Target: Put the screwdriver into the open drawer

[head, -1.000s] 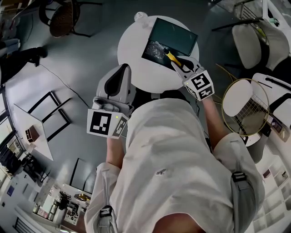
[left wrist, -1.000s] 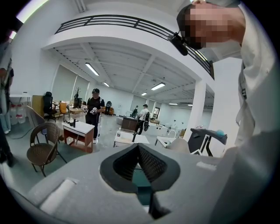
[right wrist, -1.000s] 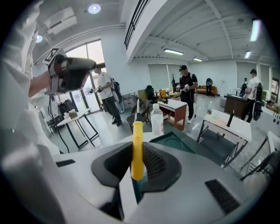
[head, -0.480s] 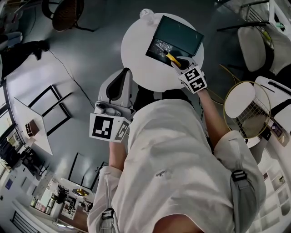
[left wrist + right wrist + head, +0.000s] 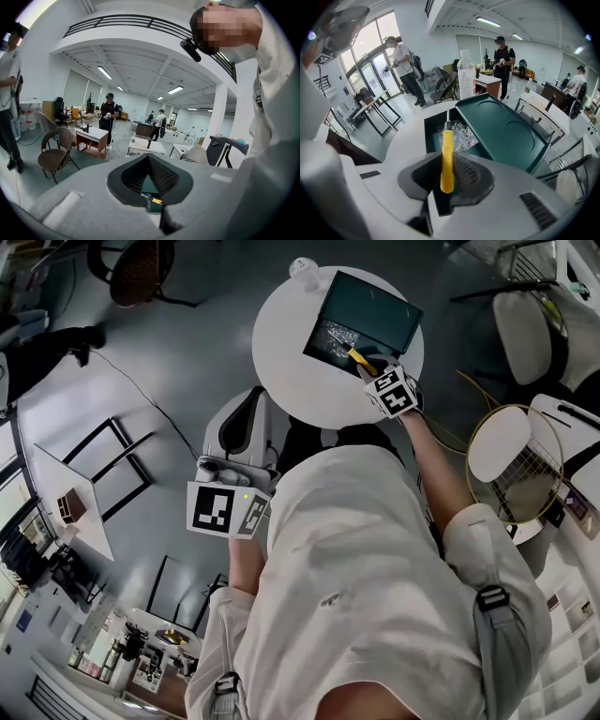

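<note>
A yellow-handled screwdriver [image 5: 357,357] [image 5: 447,159] is clamped in my right gripper [image 5: 367,365] [image 5: 446,174], which is shut on its handle. The metal shaft points forward over the open drawer [image 5: 328,337] [image 5: 434,137] of a dark green box [image 5: 373,309] [image 5: 506,126] on a round white table [image 5: 281,343]. Crumpled clear plastic [image 5: 462,133] lies inside the drawer. My left gripper [image 5: 251,397] [image 5: 149,172] hangs back near the person's body, off the table's near edge, shut with nothing in it.
A white bottle [image 5: 302,267] [image 5: 465,75] stands at the table's far edge beside the box. A round side table with a wire basket [image 5: 514,461] is at the right, a wicker chair [image 5: 131,266] at the upper left. Several people stand in the room beyond.
My right gripper has carried the screwdriver farther forward, up to the drawer's front edge. The left gripper has stayed roughly where it was.
</note>
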`<state>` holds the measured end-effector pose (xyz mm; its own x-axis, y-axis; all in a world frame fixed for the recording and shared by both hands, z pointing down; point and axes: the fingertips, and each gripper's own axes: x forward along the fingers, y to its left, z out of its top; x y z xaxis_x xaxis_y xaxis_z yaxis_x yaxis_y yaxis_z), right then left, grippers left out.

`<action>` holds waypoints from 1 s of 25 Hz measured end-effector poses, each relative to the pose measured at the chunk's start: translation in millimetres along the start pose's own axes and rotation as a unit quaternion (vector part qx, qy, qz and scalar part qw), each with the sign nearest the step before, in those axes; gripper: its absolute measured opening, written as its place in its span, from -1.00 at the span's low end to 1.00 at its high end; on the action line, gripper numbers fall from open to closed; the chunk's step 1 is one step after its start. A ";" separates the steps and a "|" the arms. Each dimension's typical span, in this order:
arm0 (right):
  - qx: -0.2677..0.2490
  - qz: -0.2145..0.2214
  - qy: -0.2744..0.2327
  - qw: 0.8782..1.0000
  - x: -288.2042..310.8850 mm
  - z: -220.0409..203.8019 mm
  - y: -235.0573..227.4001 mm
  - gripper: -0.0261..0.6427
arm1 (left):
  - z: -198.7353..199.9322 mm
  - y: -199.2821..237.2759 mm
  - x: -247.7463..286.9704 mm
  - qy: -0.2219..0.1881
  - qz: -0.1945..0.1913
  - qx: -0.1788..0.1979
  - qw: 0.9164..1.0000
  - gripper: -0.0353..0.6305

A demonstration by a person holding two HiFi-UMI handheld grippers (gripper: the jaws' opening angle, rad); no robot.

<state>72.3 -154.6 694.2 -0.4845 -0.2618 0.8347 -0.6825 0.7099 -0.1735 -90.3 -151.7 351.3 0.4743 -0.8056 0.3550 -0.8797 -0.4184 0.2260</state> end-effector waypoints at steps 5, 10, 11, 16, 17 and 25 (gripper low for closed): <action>0.016 -0.013 0.025 0.999 13.1 -5.8 -8.3 -0.69 | -3.2 -1.3 -3.9 0.003 0.002 -0.001 1.000 -0.86; 0.032 -0.018 0.048 0.998 24.2 -11.9 -13.0 -0.69 | -4.0 -5.5 -6.9 0.003 0.001 -0.001 1.000 -0.86; 0.036 -0.020 0.049 0.998 25.2 -11.0 -14.4 -0.69 | -3.5 -6.0 -7.1 0.003 0.001 -0.001 1.000 -0.86; 0.067 -0.021 0.048 0.996 33.0 -10.1 -18.0 -0.69 | -5.3 -7.6 -6.8 0.004 0.003 -0.001 1.000 -0.86; 0.068 -0.023 0.053 0.996 34.3 -11.1 -18.9 -0.69 | -5.4 -8.0 -7.0 0.004 0.003 -0.001 1.000 -0.86; 0.097 -0.032 0.086 0.991 44.6 -18.1 -22.3 -0.69 | -7.9 -9.0 -9.2 0.005 0.005 -0.002 1.000 -0.86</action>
<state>75.8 -170.3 744.8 -0.3479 -0.1759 0.9209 -0.8093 0.5523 -0.2002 -86.5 -137.2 353.2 0.4655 -0.8053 0.3673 -0.8845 -0.4081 0.2261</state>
